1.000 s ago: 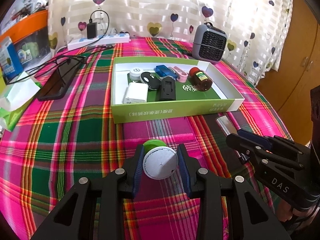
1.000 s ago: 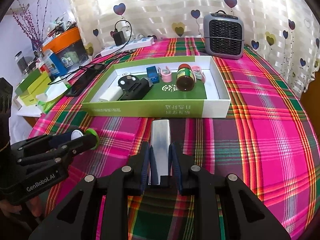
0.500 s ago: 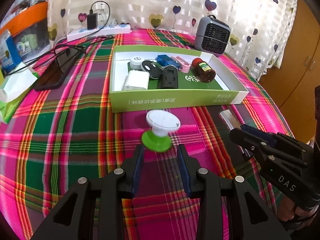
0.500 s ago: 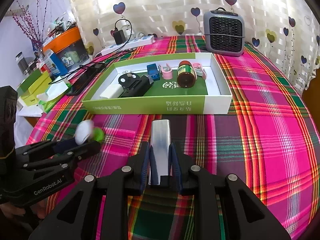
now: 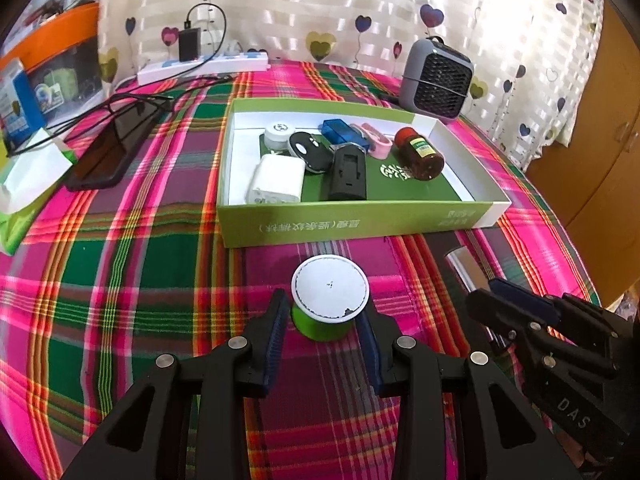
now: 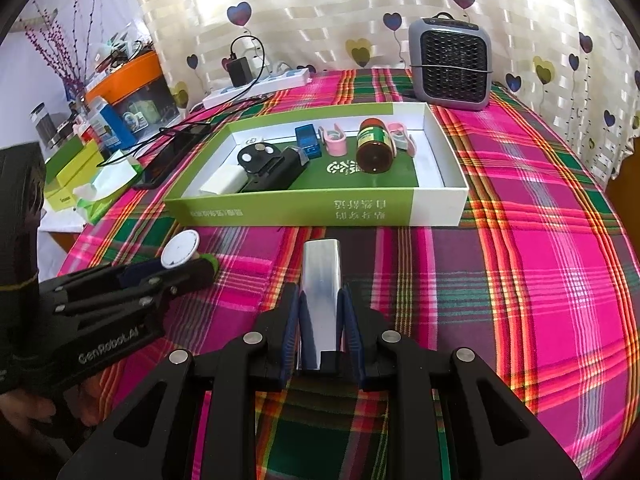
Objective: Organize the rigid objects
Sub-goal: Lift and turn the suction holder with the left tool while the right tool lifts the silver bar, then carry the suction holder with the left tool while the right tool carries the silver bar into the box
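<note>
**Both grippers on items below the green box**

Left gripper [image 5: 324, 328], bottom centre of the left view, brackets a green spool [image 5: 320, 326] with a white round top; jaws sit close at its sides, contact unclear, can't tell if gripped. Right gripper [image 6: 322, 320], bottom centre of the right view, is clamped on a silver metal bar [image 6: 321, 276] pointing up-frame. Left gripper body reads "GenRobot.AI", right one "DAS". Mid-frame: green box [image 6: 280, 210] with upside-down Chinese print, holding a white charger [image 5: 276, 180], black holder [image 5: 348, 174], brown bottle [image 6: 374, 148] with a green label, and pink clips [image 6: 334, 140]. Upper right: grey heater [image 6: 450, 64]. Plaid tablecloth [image 6: 540, 240] underneath.
</note>
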`<state>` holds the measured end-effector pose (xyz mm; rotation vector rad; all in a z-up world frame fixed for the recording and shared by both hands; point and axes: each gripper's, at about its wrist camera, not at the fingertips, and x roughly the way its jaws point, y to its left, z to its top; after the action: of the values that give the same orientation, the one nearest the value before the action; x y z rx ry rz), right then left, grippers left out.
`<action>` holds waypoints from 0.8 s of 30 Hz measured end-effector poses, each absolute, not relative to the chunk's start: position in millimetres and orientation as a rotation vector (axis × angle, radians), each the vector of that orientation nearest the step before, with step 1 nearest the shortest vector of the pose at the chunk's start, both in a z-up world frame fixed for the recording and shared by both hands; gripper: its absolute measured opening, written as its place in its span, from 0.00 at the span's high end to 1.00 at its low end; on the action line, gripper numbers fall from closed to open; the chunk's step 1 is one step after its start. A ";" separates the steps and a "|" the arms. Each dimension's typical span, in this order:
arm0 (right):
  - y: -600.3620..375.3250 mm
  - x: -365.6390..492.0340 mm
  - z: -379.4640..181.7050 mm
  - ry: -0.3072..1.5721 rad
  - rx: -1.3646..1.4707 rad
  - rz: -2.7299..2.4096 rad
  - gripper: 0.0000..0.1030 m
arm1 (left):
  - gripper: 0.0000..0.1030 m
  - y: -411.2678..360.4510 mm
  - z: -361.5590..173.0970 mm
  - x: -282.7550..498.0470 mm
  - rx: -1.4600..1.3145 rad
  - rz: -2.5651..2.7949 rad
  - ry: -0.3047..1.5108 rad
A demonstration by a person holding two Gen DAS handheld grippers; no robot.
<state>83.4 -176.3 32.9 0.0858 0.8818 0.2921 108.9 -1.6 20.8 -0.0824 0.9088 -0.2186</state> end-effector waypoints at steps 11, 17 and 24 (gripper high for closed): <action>-176.1 84.3 31.3 0.887 0.085 0.293 0.77 | 0.84 -3.8 24.1 105.9 -0.064 -0.225 0.886; -175.8 84.3 31.3 0.888 0.084 0.293 0.77 | 0.84 -3.6 24.5 105.2 -0.065 -0.223 0.884; -175.7 84.2 31.2 0.887 0.085 0.293 0.77 | 0.84 -4.1 25.6 103.4 -0.066 -0.220 0.882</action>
<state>84.2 -175.7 31.2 0.0845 0.8869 0.2934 103.4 -4.1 25.6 -0.0664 0.8817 -0.2201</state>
